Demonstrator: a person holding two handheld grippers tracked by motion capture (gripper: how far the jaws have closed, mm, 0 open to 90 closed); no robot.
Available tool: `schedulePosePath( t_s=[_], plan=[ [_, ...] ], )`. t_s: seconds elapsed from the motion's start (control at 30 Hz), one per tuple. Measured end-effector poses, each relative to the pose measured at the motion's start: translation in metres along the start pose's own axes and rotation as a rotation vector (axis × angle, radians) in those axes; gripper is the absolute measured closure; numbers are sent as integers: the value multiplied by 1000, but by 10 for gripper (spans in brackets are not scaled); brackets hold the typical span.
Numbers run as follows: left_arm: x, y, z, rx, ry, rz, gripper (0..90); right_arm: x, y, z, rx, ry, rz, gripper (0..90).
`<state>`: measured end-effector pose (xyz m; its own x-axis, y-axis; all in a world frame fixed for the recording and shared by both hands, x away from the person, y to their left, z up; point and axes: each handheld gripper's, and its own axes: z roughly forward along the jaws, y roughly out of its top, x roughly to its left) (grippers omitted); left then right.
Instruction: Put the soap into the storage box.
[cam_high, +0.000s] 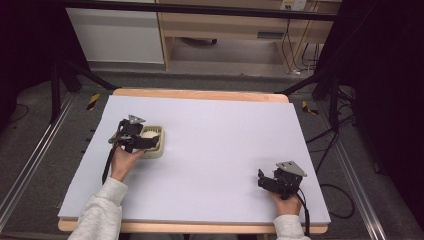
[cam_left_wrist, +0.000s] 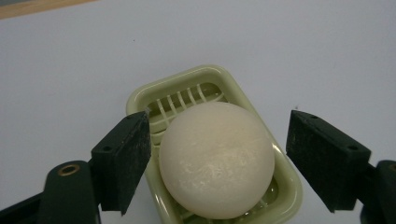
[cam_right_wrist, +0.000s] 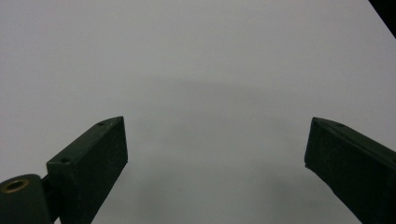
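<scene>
left tool (cam_left_wrist: 218, 156) straddles soap (cam_left_wrist: 216, 158) — dish (cam_left_wrist: 140, 95) lengthwise, seemingly

Your left claw (cam_left_wrist: 217, 158) is gaping wide, held forward at the left; your right claw (cam_right_wrist: 215, 168) is hanging spread near your body.

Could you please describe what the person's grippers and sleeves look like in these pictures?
Both the left gripper and the right gripper are black, each with two blocky jaws, a grey three-cornered plate on top and a trailing black cable. A brass-coloured ring marks each near the jaw base. The sleeves are light grey.
</scene>
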<state>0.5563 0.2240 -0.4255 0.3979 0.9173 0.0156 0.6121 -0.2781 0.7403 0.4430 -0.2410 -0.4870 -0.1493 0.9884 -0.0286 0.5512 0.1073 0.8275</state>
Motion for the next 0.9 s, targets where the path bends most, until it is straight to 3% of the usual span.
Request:
schedulePosePath(
  t_s=[0.37,0.63,0.9],
  plan=[
    [-8,-4,-22,-52,1,18,218,0,0,0,-3,-4,2,64],
    [-7,-21,-40,-116,14,15,239,0,0,-1,-9,-4,2,64],
    [-5,-34,-43,-131,29,9,233,-1,0,-1,-16,-6,1,61]
  ],
)
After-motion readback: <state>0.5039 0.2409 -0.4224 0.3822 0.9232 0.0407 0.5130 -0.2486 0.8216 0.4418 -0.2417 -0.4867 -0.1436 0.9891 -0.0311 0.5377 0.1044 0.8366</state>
